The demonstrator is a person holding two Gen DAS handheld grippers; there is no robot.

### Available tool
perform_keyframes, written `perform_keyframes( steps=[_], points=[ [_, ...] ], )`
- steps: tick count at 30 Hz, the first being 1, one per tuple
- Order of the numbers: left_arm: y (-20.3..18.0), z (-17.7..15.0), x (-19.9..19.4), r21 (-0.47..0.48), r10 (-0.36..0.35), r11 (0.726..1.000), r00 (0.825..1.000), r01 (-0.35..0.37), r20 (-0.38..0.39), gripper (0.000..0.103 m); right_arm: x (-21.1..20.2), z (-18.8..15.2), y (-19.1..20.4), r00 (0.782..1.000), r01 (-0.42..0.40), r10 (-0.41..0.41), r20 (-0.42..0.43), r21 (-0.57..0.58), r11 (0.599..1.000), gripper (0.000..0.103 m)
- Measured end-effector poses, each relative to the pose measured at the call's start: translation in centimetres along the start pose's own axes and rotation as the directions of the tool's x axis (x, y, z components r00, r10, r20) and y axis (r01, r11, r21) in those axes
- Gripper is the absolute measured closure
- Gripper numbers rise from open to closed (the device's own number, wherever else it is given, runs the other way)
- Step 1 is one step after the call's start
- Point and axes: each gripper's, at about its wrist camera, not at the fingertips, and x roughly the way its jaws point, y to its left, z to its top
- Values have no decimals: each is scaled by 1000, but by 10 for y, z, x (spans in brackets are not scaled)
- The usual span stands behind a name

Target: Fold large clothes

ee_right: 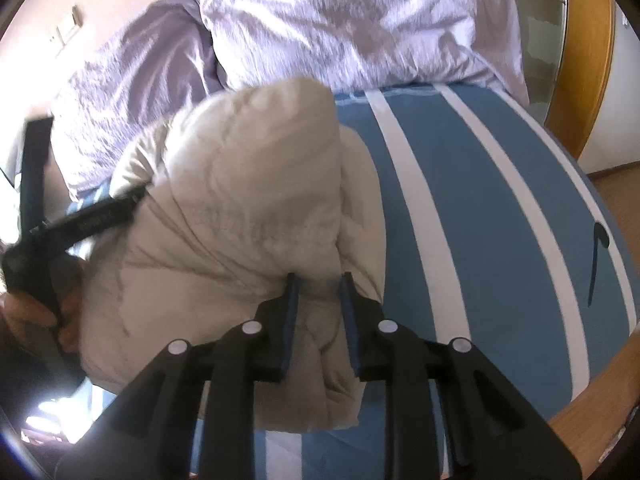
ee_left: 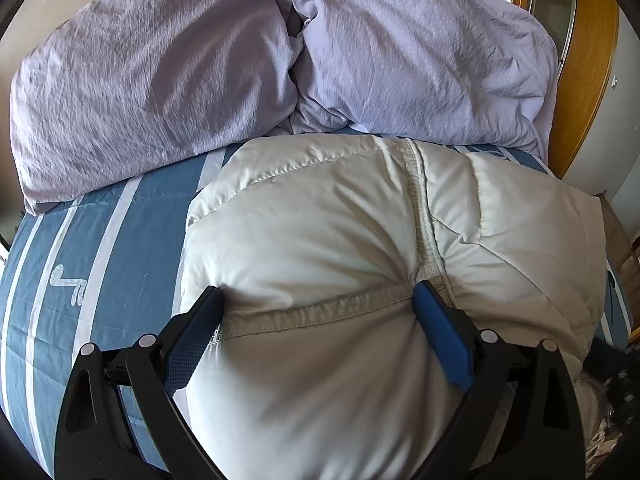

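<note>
The jacket (ee_left: 340,240), a puffy off-white quilted one, lies bundled on the bed's blue sheet (ee_left: 100,248) with white stripes. The left gripper (ee_left: 316,300) has its jaws spread wide and pressed down into the padding, so a bulge of fabric with a stitched seam swells up between them; the left finger sits at the jacket's edge beside the sheet, the right one is sunk in at a seam junction. It straddles the cloth rather than pinching it.

The right gripper (ee_right: 319,280) has its jaws drawn narrow on a thick fold of the jacket (ee_right: 240,200), the fabric filling the gap and hanging below them. Most of the garment lies ahead and to the left of these jaws, the striped sheet (ee_right: 460,200) to their right.

Beyond both grippers, past the jacket, a crumpled lilac duvet (ee_left: 160,80) is heaped.
</note>
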Motion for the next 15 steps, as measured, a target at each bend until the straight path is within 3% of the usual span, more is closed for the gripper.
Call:
perform_keyframes(
  steps=[6, 15],
  points=[
    [0, 0, 0, 0, -1, 1000, 1000, 1, 1, 7, -19, 29, 14, 996, -36, 38, 82, -26, 999, 72],
    [0, -1, 0, -9, 0, 1000, 1000, 0, 9, 7, 1, 72, 46, 991, -47, 59, 118, -96, 994, 72]
  ],
)
